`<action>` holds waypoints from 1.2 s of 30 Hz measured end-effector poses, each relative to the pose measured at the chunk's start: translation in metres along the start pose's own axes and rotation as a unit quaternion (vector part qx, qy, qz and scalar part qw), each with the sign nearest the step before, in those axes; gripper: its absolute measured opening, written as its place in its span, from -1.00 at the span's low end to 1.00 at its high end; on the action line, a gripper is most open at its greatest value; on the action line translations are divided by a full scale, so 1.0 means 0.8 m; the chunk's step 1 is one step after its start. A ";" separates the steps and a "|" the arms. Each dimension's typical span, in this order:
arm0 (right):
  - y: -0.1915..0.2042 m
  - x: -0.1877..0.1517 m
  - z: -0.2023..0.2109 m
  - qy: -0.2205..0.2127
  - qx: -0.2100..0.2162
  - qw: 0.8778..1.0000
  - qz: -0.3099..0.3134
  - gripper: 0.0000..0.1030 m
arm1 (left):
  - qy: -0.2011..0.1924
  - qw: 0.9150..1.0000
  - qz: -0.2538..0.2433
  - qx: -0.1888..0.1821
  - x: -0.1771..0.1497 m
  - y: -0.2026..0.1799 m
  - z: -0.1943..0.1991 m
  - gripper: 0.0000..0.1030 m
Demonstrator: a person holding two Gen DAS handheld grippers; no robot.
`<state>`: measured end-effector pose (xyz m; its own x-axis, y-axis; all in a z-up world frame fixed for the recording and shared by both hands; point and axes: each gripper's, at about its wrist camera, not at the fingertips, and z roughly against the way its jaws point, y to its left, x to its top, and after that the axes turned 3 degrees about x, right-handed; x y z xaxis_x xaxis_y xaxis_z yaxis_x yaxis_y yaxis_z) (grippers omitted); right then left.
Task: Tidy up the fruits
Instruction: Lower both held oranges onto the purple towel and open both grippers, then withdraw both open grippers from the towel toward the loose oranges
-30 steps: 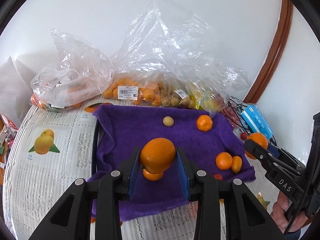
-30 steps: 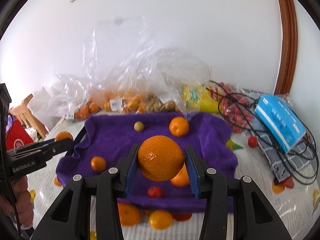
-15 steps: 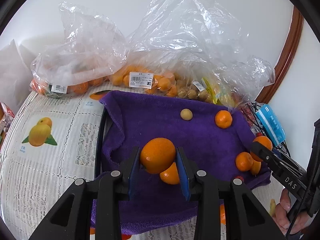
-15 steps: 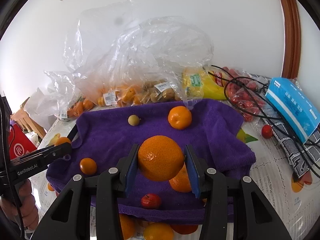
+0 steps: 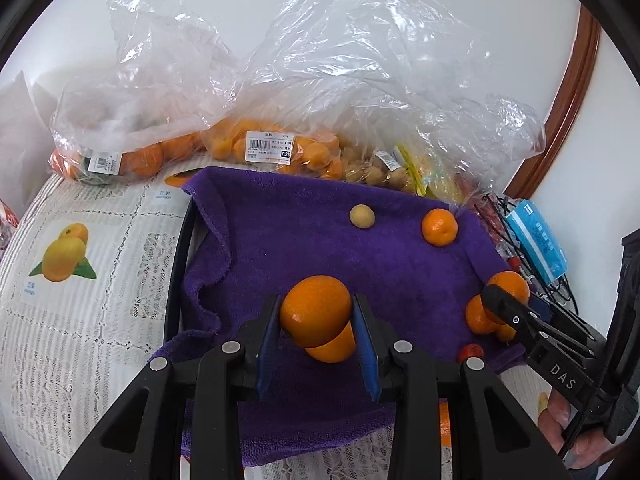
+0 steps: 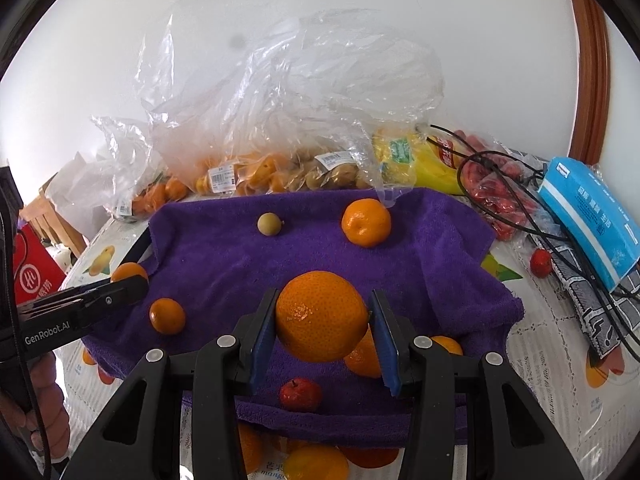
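An orange (image 5: pixel 315 310) is clamped in the left gripper (image 5: pixel 316 330), another orange (image 6: pixel 321 316) in the right gripper (image 6: pixel 322 330) — jaws closed on both. Placement is judged under way; next, each must be lowered onto the purple towel (image 5: pixel 304 248) and released.

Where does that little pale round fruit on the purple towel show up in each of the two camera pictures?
Left wrist view: the pale round fruit lies near the far edge of the purple towel, right of centre.
Right wrist view: the same fruit lies near the towel's far edge, left of centre.
Shared landmark: the loose orange on its right.
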<state>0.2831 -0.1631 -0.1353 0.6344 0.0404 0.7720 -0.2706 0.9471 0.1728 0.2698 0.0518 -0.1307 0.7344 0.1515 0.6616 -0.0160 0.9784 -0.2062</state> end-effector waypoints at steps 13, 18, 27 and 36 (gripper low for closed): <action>0.000 -0.007 -0.014 0.021 -0.011 1.000 0.007 -0.12 | 0.014 1.000 0.005 -0.011 -0.003 -0.001 -0.007 -0.35; 0.000 -0.006 -0.013 0.022 -0.003 1.000 0.007 -0.12 | 0.012 1.000 0.006 -0.023 -0.005 -0.003 -0.006 -0.35; 0.008 -0.004 -0.005 0.010 -0.010 1.000 0.022 -0.07 | -0.003 0.999 0.006 -0.035 -0.006 -0.008 -0.003 -0.36; -0.007 0.000 -0.001 0.009 -0.013 1.000 -0.006 0.08 | 0.003 0.999 0.003 -0.036 -0.009 -0.011 -0.008 -0.34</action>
<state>0.2853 -0.1684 -0.1371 0.6505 0.0339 0.7587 -0.2434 0.9556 0.1660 0.2694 0.0411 -0.1385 0.7385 0.1569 0.6557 0.0272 0.9648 -0.2615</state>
